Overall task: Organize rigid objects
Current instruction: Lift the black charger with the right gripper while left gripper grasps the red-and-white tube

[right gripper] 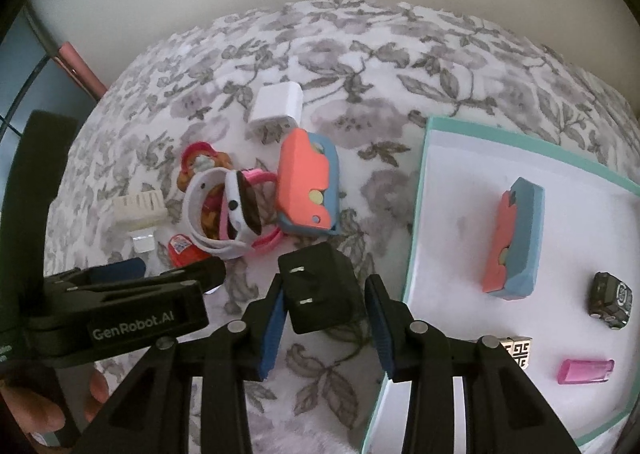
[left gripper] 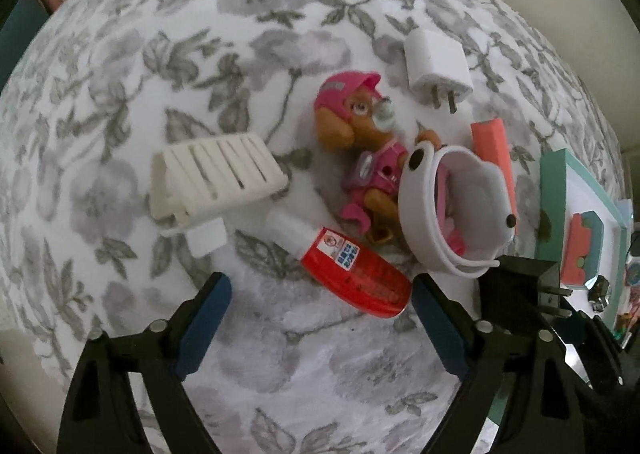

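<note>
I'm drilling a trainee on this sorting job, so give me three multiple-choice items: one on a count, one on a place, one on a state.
1. Things in the tray: A two; B four; C seven.
2. The white charger lies: A in the tray; B on the flowered cloth; C in a claw.
3. The left claw is: A open; B shut on a watch; C shut on a tube.
Key: B, four lie there; B, it rests on cloth near the toy dog; A, it gapes wide, gripping nothing.
</note>
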Motion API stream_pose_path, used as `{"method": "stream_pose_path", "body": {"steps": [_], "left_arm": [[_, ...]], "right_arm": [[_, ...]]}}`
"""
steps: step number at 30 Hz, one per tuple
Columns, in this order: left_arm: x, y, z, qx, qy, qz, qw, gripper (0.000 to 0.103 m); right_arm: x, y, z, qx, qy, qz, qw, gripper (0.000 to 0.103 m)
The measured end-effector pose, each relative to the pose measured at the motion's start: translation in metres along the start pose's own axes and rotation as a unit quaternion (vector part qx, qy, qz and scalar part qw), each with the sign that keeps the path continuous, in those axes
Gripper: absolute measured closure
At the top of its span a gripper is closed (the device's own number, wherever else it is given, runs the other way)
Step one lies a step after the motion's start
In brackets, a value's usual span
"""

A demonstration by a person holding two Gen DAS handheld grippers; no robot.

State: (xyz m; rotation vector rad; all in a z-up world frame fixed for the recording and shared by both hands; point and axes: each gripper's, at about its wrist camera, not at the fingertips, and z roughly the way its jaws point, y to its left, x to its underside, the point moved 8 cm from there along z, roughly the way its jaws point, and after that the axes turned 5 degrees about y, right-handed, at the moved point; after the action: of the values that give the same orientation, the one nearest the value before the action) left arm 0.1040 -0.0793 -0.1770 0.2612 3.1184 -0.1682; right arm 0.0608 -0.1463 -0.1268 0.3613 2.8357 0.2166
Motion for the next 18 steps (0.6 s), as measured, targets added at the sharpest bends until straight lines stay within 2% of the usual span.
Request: {"method": "stream_pose_path", "body": {"steps": [4,6,8,12,18], "left_arm": [[0.0,-0.003,-0.001,-0.01,-0.012,0.009,0.9998,0.023],[-0.003,-0.002,-0.004,-0.011,-0.019,0.009,0.9997,0.039],[-0.004,0.001,-0.008,-0.01,-0.024,0.005,0.9996,0.051],[-0.006,0.011,-0.009,-0.009,-0.029,0.005,0.9995,0.063],[-0.007,0.023,-0.009,-0.004,-0.035,-0.002,0.9994,0.072]], "right_arm": [[0.0,0.001,0.005,0.006,0.004,-0.005,1.0,0.064],[0.001,0.001,0.008,0.009,0.007,-0.008,1.0,0.064],[0.002,0.002,0.01,0.016,0.008,-0.013,1.0,0.064],[0.003,0.003,0.014,0.026,0.01,-0.02,0.999,0.064],[0.004,0.005,0.018,0.036,0.01,-0.027,0.999,0.066]]}}
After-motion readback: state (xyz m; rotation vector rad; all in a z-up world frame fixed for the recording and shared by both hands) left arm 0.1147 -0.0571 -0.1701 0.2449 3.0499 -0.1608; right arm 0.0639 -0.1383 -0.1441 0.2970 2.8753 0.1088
